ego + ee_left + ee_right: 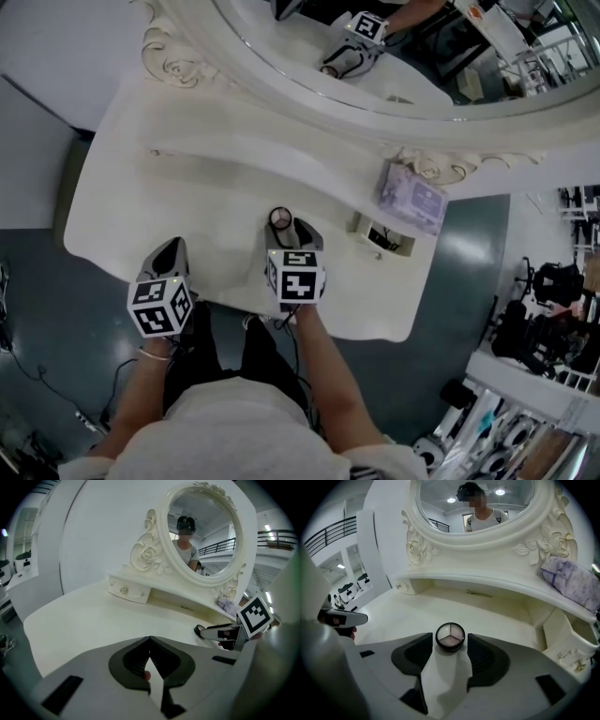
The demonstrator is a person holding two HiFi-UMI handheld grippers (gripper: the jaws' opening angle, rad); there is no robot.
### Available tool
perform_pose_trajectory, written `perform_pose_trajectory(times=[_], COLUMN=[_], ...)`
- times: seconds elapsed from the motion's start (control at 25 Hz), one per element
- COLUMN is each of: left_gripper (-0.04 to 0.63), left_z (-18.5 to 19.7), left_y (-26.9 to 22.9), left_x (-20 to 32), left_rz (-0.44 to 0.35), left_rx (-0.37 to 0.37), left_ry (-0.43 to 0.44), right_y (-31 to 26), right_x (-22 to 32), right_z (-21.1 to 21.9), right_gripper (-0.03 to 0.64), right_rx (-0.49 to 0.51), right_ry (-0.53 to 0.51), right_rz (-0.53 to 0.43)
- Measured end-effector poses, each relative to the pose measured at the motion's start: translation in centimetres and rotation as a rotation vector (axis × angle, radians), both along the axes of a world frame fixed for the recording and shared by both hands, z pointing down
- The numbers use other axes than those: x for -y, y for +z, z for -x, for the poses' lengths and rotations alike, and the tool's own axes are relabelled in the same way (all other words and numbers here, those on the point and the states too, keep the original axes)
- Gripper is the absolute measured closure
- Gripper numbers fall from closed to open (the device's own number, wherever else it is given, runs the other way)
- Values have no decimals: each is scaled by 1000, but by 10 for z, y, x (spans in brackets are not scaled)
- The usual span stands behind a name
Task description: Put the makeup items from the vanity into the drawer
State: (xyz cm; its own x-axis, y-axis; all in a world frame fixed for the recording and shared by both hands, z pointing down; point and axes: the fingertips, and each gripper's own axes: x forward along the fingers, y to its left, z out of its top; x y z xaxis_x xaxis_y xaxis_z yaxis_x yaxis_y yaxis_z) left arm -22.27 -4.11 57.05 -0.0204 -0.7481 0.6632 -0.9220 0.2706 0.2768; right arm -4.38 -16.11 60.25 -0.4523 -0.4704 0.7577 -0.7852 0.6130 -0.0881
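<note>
A round black compact (450, 636) with pale pink and white powders lies on the white vanity top (417, 616), also visible in the head view as the compact (280, 218). My right gripper (451, 645) is open, its jaws standing on either side of the compact with a thin gap at each side. In the head view the right gripper (289, 232) is at the vanity's front middle. My left gripper (150, 640) is shut with its tips meeting and nothing visibly held; it hovers over the front left of the vanity as the left gripper (173, 248).
A small drawer (380, 239) stands open at the right under the mirror shelf, seen also as the drawer (567, 646). A purple pouch (412, 197) lies on the shelf above it. A closed drawer (129, 591) sits at the left. The oval mirror (394, 56) rises behind.
</note>
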Motion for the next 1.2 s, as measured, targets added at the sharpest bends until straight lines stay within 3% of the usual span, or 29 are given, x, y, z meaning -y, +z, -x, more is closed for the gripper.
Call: perform_pose_trajectory(times=[0.56,0.88,1.2], left_gripper=[592,592,592], left_z=[-3,-9,-28], left_y=[12,12,3], left_x=[19,27,39], left_rz=[2,8,0], left_rx=[-25,-19,-2], left_ry=[28,62,130], right_y=[12,9,-10], right_x=[8,6,9], right_z=[5,6,-9], right_gripper=[397,400,400], right_rx=[-59,-42,19], right_ry=[2,12,79], right_rz=[6,29,-10])
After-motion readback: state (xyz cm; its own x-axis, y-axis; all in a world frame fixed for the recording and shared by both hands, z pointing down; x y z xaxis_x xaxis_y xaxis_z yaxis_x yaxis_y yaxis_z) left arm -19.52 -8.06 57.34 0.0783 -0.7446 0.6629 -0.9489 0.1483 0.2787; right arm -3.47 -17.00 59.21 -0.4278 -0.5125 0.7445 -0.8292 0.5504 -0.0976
